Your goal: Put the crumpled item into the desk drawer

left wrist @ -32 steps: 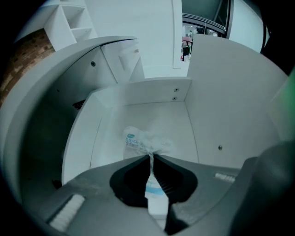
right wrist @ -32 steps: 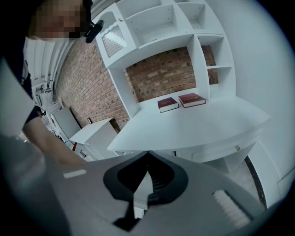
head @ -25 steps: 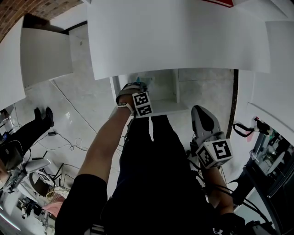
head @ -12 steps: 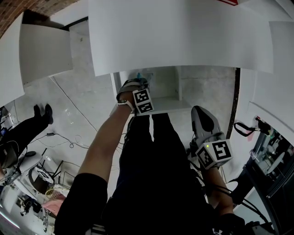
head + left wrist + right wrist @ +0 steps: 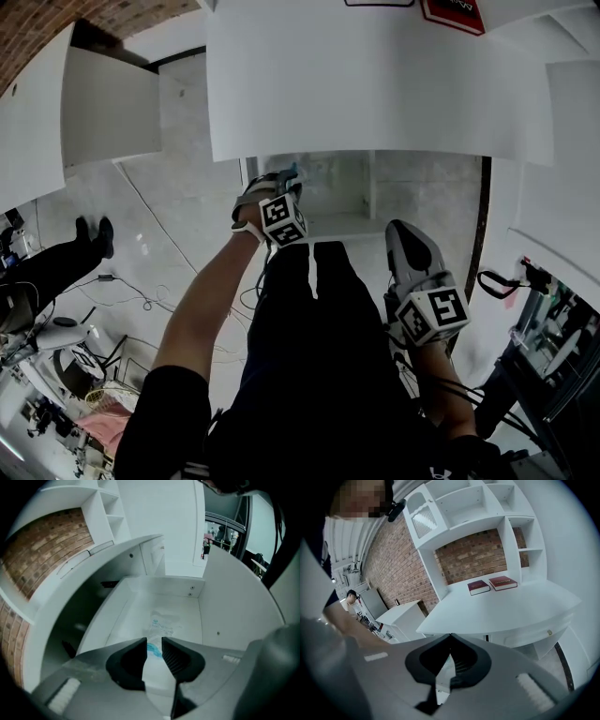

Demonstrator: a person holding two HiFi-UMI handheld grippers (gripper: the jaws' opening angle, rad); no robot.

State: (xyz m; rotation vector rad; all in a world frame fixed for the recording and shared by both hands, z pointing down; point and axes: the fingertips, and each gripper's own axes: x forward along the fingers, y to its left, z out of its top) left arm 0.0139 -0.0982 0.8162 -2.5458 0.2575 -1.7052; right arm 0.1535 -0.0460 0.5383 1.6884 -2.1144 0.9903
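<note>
Over the open drawer (image 5: pixel 212 620): crumpled wrapper (image 5: pixel 162 622) lying inside
The left gripper (image 5: pixel 153 642) has its jaws slightly apart just above the wrapper, which could snag on a tip and lift back out. The right gripper (image 5: pixel 450 637) is pressed together and empty.

Desk (image 5: pixel 356 84), drawer (image 5: pixel 140 606) walls – plain white. Crumpled item (image 5: pixel 161 623) – clear, pale, with teal-blue print. Brick wall (image 5: pixel 476 552) red-brown, pale mortar lines. Two books (image 5: pixel 479 587) dark red. Left gripper (image 5: pixel 153 644) jaws black, body grey; its cube (image 5: pixel 281 217) black-and-white square markers.
</note>
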